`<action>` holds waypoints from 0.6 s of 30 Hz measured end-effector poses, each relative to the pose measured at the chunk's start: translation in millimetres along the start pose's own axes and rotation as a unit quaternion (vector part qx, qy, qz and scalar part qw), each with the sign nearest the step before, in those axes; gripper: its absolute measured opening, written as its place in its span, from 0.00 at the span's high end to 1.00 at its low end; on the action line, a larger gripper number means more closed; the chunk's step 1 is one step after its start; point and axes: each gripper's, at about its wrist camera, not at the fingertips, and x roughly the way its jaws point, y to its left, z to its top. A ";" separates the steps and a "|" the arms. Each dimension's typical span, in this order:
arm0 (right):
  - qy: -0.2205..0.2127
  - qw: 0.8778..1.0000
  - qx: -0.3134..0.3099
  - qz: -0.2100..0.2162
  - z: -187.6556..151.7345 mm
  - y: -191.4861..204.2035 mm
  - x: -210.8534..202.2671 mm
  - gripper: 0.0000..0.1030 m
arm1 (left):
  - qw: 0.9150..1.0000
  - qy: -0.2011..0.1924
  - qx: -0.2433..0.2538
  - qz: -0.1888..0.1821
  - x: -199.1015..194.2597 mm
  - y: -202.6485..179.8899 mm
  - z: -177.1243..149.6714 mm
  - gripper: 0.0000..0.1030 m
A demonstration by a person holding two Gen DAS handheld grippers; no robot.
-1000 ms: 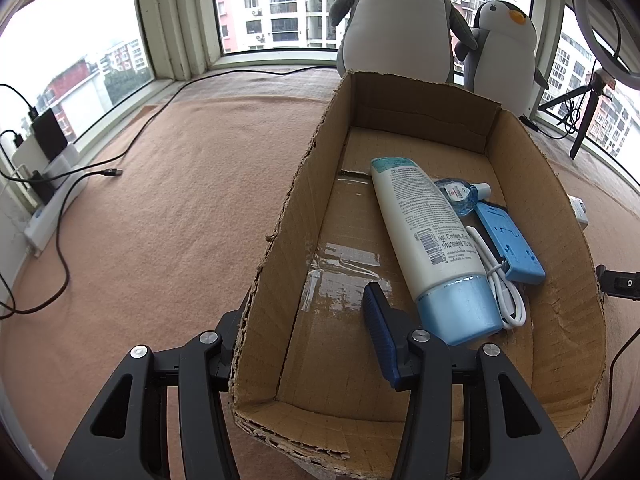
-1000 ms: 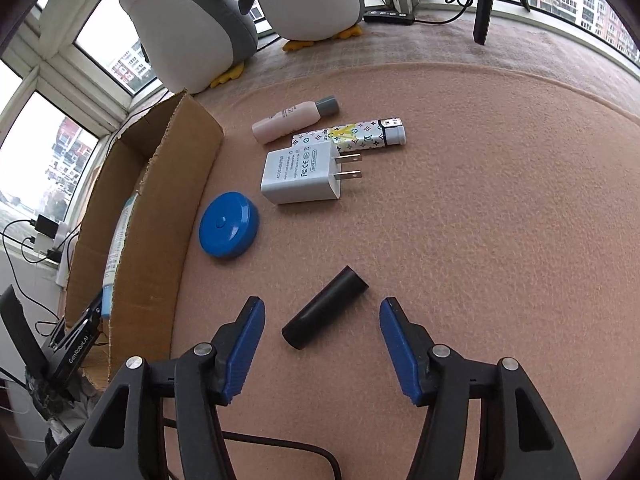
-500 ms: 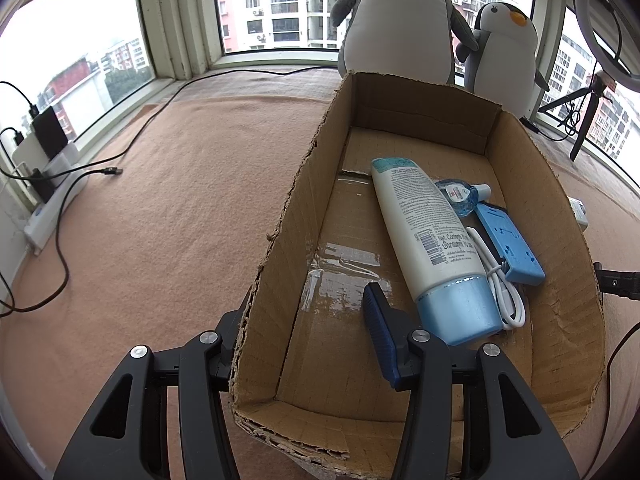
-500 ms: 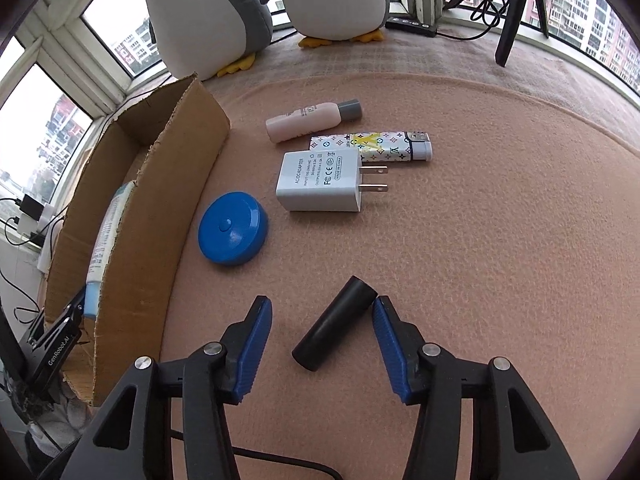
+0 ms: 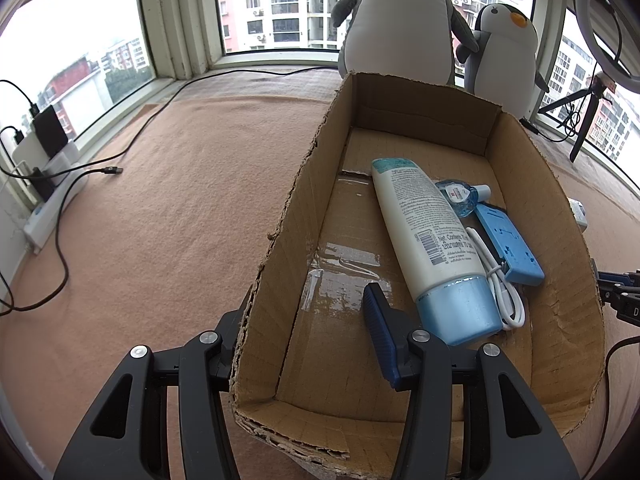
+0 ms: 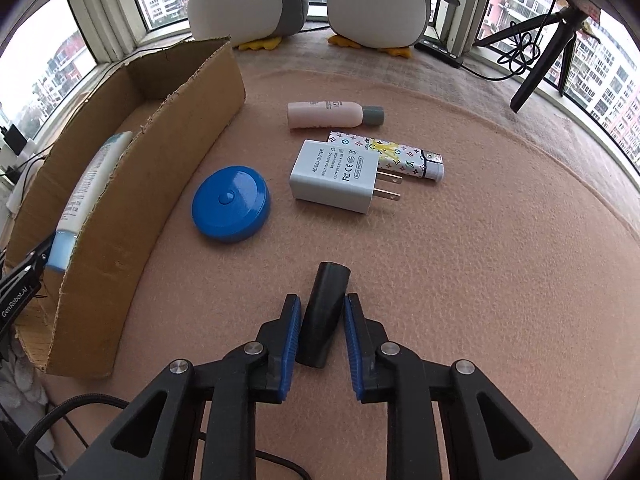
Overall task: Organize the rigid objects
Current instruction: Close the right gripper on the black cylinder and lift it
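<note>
R hand-held gripper (image 6: 321, 322): I had pads narrowed round black tube (image 6: 322, 314), on carpet near box (image 6: 160, 160), for lifting. L hand-held gripper (image 5: 304, 320): straddled box wall, steadying; grip state unclear.

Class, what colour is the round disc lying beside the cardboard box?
Blue disc; right wrist view shows it best.

Open carpet (image 6: 500, 264) lay right of the black cylinder (image 6: 325, 312). Ahead, passage was blocked by the blue disc (image 6: 231, 203) and white charger (image 6: 336, 176); leftward, by the cardboard box (image 6: 132, 208) wall. The box floor's left half (image 5: 332, 280) was left unoccupied.
</note>
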 end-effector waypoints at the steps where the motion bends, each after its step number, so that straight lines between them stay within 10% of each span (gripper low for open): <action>1: 0.000 1.000 0.001 0.001 -0.4 -0.8 0.2 0.86 | 1.000 0.000 0.000 0.000 0.1 0.0 0.2 0.52; 18: -0.076 0.995 0.014 0.055 22.2 16.5 -50.4 0.86 | 1.000 0.000 0.003 0.001 -0.6 0.2 -0.1 0.52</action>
